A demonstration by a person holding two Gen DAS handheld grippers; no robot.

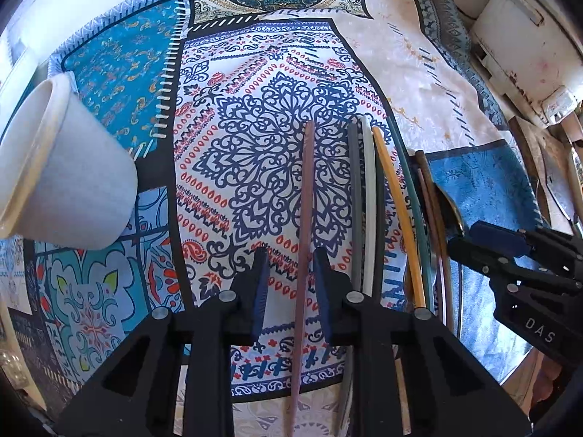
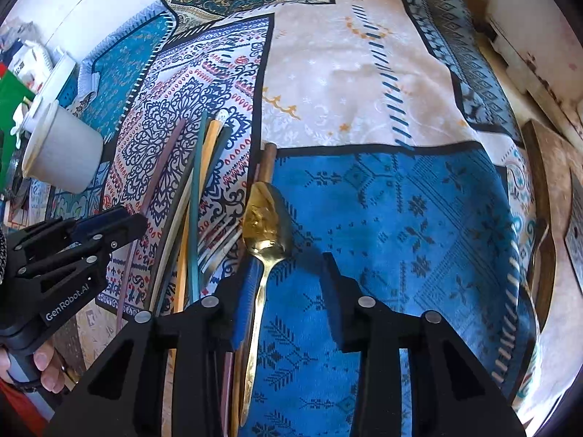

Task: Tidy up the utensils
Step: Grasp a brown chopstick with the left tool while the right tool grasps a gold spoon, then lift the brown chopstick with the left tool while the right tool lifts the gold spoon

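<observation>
At the far left a white cup (image 1: 62, 167) stands on the patterned cloth (image 1: 262, 138), well apart from the sticks. To its right the left gripper (image 1: 290, 280) points steeply down over a pink stick (image 1: 305, 225); the stick lies between the two fingers, the jaws are narrow but a gap shows on each side, so I judge it is not yet pinched. Just to the right lies a bundle of sticks (image 1: 382, 196), grey, white, yellow and green, close together and partly crossing. Further right, on the blue patch, the right gripper (image 2: 288, 284) is over a gold spoon (image 2: 267, 225); the handle runs beside the left finger and the right finger stands apart from it, so the spoon is also not clamped. Both utensils still rest on the cloth, none in the cup. The risk: a thin stick may roll or slip out when the jaws meet it off-centre, and the finger may push the neighbouring bundle. The spoon handle sits to one side of the jaws, so it may twist or slide away on closing.
</observation>
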